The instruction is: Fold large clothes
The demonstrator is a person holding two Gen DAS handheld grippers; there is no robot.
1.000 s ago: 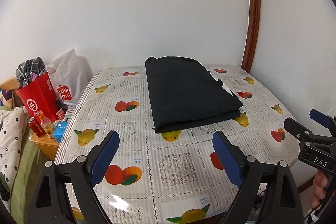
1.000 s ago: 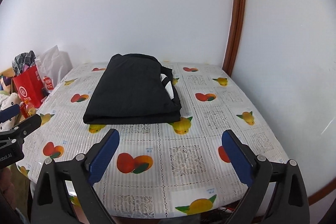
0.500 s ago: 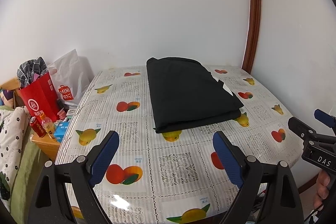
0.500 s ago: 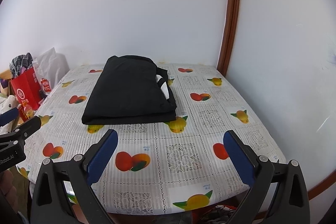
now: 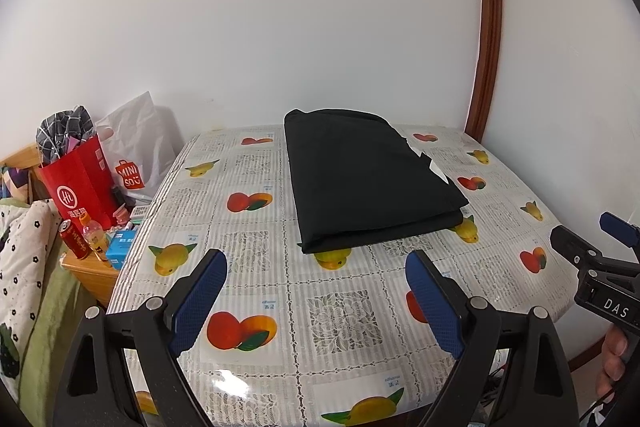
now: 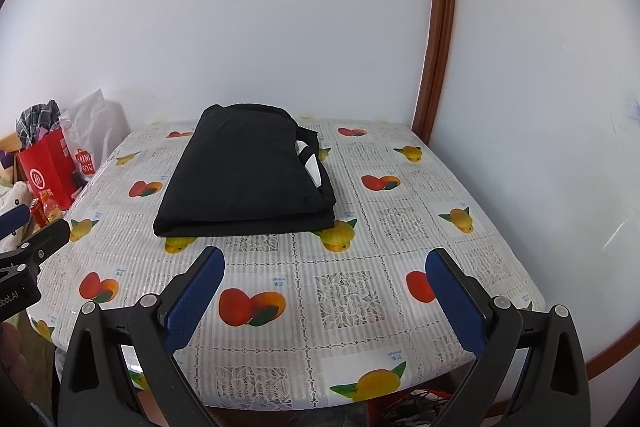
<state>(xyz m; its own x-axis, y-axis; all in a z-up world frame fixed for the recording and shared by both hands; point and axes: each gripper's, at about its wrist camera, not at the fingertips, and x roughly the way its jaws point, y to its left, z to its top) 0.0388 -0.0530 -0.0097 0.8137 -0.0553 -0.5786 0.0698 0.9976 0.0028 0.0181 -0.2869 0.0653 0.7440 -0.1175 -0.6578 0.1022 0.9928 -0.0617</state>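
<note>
Hovering at the desk's (image 6: 400, 347) near edge, we hold both jaws wide and empty. Mid-frame, the folded black garment (image 6: 248, 171) lies well beyond them, long axis running away; neither the left gripper (image 5: 316, 291) nor the right gripper (image 6: 324, 287) looks nearer.

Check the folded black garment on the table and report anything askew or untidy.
The black garment lies folded in a flat stack on the table, its edges roughly aligned. One oddity: on its right edge a loop of fabric sticks out and a white patch shows between the layers. Nothing is spilled or damaged.
</note>
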